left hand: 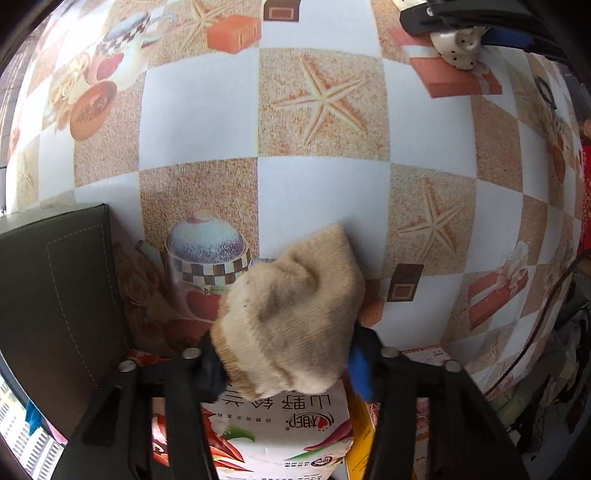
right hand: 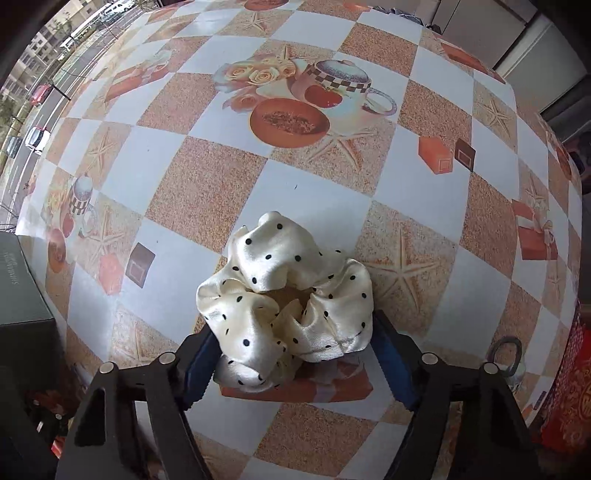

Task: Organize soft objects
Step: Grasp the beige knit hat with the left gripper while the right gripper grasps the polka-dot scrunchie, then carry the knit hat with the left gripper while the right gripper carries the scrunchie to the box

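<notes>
A table fills both views, covered by a glossy tablecloth (right hand: 207, 199) with a pattern of white and sandy-brown squares, printed with starfish, roses, a checked cup, a cut papaya and orange gift boxes. Soft daylight reflects from the cloth near its far edge. In the right wrist view a window (right hand: 55, 74) at the upper left looks down on a street with parked cars and apartment buildings. At the upper right stands pale grey furniture or a wall (right hand: 480, 22); which one is hard to tell. A red fabric with a golden pattern (right hand: 569, 398) hangs beside the right edge of the table.
</notes>
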Demonstrator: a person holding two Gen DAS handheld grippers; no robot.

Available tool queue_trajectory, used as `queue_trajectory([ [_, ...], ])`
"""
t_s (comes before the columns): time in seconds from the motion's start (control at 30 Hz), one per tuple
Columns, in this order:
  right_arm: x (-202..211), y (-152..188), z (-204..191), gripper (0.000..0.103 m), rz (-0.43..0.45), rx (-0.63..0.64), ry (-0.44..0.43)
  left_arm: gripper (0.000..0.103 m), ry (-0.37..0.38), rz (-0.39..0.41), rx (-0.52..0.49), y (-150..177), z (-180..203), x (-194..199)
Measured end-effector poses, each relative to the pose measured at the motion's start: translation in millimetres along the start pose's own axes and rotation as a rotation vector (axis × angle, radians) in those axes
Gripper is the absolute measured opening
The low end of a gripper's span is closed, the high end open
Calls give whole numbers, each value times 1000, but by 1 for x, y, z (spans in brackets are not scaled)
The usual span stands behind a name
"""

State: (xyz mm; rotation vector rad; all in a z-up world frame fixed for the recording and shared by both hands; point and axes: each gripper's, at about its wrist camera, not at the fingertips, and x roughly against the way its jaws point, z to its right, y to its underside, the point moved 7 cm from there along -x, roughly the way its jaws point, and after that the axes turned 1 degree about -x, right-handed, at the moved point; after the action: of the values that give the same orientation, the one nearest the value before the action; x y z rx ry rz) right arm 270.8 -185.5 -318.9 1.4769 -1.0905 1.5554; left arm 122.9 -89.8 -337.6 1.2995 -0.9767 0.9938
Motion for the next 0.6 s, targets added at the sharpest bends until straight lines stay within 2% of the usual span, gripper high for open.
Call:
queue_trajectory([
  [0.03, 3, 1, 4, 61, 10, -5, -5, 36, 18, 23, -5, -1, 1, 5],
  [0.07, 7, 1, 6, 41, 22, -14, -33, 34, 22, 56, -7, -3, 1, 11],
  [0.1, 10, 1, 8, 29, 28, -32, -80, 32, 21, 94, -13, -5, 1, 18],
  [0.2, 23, 8, 16, 29, 60, -64, -114, 32, 31, 180, -18, -6, 0, 38],
  [0.3, 35, 18, 18, 29, 64, -86, -164, 32, 12, 232, -33, -3, 2, 55],
  [0.47, 60, 44, 28, 29, 77, -122, -218, 32, 5, 275, -58, 6, 0, 77],
  [0.6, 79, 49, 26, 29, 78, -131, -239, 32, -13, 301, -76, 18, 6, 88],
])
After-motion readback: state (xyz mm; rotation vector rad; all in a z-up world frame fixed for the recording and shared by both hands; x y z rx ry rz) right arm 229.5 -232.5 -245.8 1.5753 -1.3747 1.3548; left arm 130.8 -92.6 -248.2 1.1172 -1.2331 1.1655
